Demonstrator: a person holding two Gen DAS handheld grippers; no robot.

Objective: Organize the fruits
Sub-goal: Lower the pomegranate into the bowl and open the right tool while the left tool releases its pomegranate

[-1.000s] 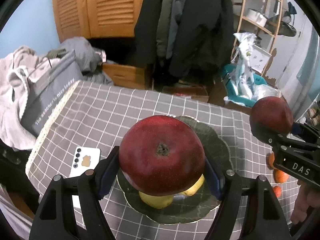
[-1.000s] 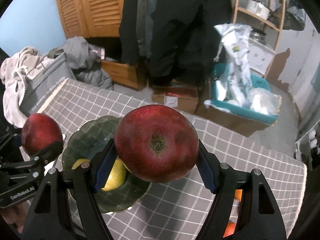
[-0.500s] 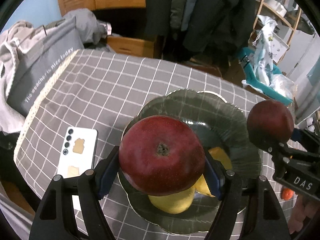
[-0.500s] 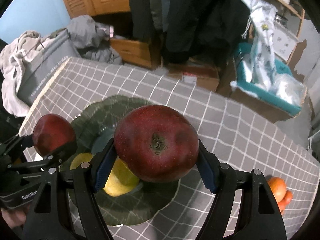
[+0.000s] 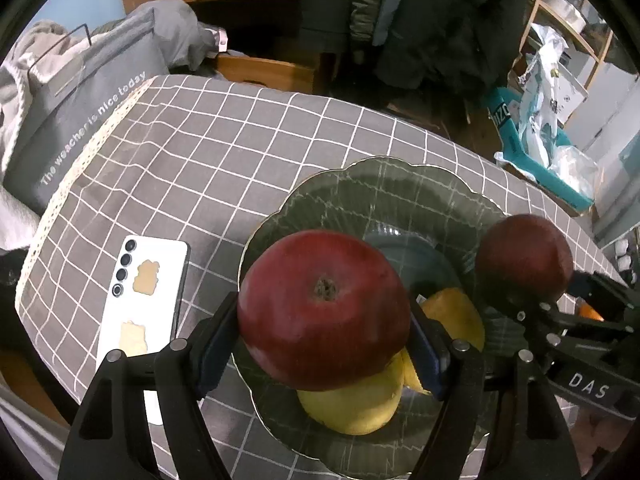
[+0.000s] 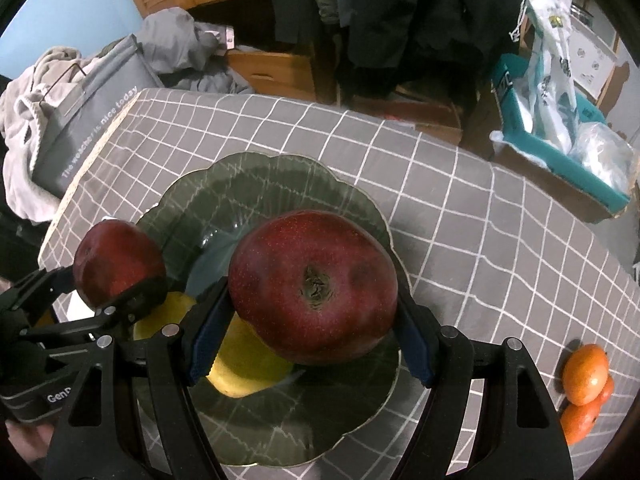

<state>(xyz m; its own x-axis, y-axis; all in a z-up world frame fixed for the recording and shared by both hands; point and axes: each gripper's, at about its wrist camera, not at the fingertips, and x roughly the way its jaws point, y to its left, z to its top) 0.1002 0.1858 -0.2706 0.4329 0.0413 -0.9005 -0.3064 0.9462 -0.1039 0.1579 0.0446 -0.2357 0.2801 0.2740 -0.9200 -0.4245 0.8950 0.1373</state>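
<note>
My left gripper (image 5: 324, 328) is shut on a dark red apple (image 5: 324, 308), its blue pads pressed to both sides. It hangs over the near left part of a dark green scalloped plate (image 5: 400, 192). My right gripper (image 6: 308, 320) is shut on a second red apple (image 6: 312, 288) above the same plate (image 6: 256, 184). Each gripper appears in the other's view: the right one's apple (image 5: 524, 260) at the plate's right, the left one's apple (image 6: 118, 260) at its left. Yellow fruits (image 5: 356, 404) (image 6: 244, 364) lie on the plate under the apples.
A white phone (image 5: 140, 320) lies face down on the grey checked tablecloth (image 5: 200, 152) left of the plate. Orange fruits (image 6: 584, 376) sit on the cloth at the right. A grey bag (image 5: 76, 104) and clothes lie beyond the table's left edge, a teal box (image 6: 560, 152) on the floor.
Both grippers have sunk toward the plate with their apples and tilted further down. The plate now fills more of both views.
</note>
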